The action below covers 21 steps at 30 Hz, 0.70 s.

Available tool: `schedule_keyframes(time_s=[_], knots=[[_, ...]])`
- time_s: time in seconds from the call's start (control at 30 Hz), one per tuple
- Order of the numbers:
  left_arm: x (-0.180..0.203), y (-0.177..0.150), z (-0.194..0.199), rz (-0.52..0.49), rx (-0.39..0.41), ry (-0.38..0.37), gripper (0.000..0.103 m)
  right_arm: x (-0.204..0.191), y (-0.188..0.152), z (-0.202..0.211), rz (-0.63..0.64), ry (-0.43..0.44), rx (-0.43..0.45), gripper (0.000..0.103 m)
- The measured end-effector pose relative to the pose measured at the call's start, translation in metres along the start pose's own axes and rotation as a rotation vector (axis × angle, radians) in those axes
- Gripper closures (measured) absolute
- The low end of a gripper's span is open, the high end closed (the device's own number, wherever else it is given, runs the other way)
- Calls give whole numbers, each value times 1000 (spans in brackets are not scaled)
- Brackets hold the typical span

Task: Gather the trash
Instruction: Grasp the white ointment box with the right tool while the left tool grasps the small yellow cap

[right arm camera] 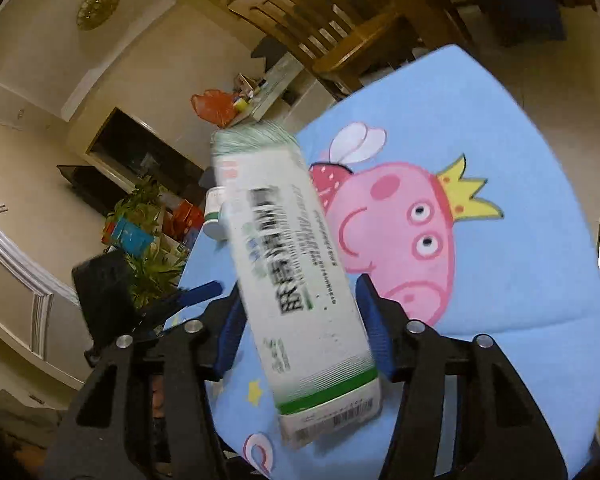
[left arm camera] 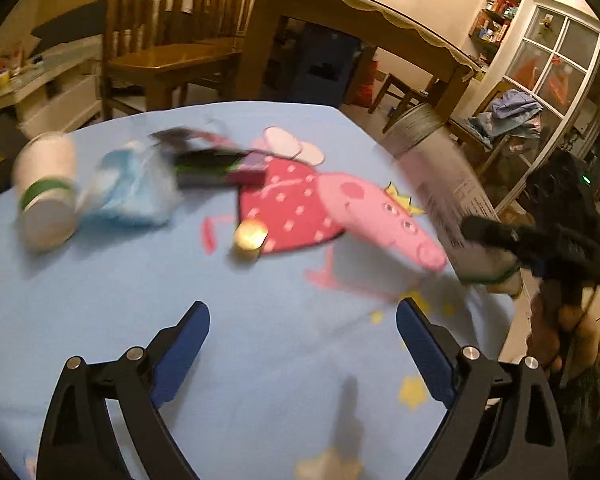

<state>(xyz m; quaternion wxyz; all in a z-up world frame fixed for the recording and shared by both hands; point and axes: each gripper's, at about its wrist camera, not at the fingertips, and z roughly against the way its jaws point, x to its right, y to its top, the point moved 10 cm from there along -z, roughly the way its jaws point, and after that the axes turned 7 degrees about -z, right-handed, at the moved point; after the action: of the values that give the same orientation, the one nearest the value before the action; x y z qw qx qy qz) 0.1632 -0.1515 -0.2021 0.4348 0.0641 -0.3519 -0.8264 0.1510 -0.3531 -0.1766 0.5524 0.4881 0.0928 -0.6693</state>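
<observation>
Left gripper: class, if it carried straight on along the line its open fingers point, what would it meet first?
Probably the small gold cap standing on the blue cartoon cloth, ahead of the open left gripper. Depth is unclear; it might meet bare cloth first.

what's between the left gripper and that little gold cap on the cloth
Only bare blue cloth. In the left wrist view nothing lies between the open left gripper and the gold cap.

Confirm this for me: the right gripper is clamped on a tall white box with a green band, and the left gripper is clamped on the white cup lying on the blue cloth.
Half right. The right gripper does clamp the tall white box with a green band. The left gripper holds nothing: the left wrist view shows its jaws wide open over the blue cloth, with the white cup lying well beyond them.
</observation>
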Motion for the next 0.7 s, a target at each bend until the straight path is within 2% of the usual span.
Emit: schedule_keyframes(time_s=[0.03, 0.2, 0.27, 0.3, 0.37, 0.47, 0.5, 0.6, 0.7], knots=[[0, 6, -8, 0, -6, 5, 12, 0, 1, 0, -3, -2, 0, 59], [-13, 25, -42, 35, -47, 48, 14, 3, 4, 1, 6, -32, -11, 60], [-17, 27, -44, 33, -42, 77, 28, 4, 1, -8, 4, -53, -32, 61], [-19, 27, -44, 23, -41, 96, 32, 9, -4, -9, 8, -54, -41, 61], [-20, 27, -42, 2, -45, 119, 58, 5, -9, -8, 49, -80, -49, 61], [-29, 26, -39, 9, -49, 150, 80, -1, -11, -11, 94, -115, -45, 61], [-33, 25, -38, 23, -50, 148, 83, -1, -11, -13, 101, -121, -43, 61], [-39, 24, -36, 58, -52, 119, 83, -1, -12, -8, 114, -140, -29, 61], [-32, 19, -33, -6, -62, 190, 83, 2, -7, -5, 105, -142, -3, 61]])
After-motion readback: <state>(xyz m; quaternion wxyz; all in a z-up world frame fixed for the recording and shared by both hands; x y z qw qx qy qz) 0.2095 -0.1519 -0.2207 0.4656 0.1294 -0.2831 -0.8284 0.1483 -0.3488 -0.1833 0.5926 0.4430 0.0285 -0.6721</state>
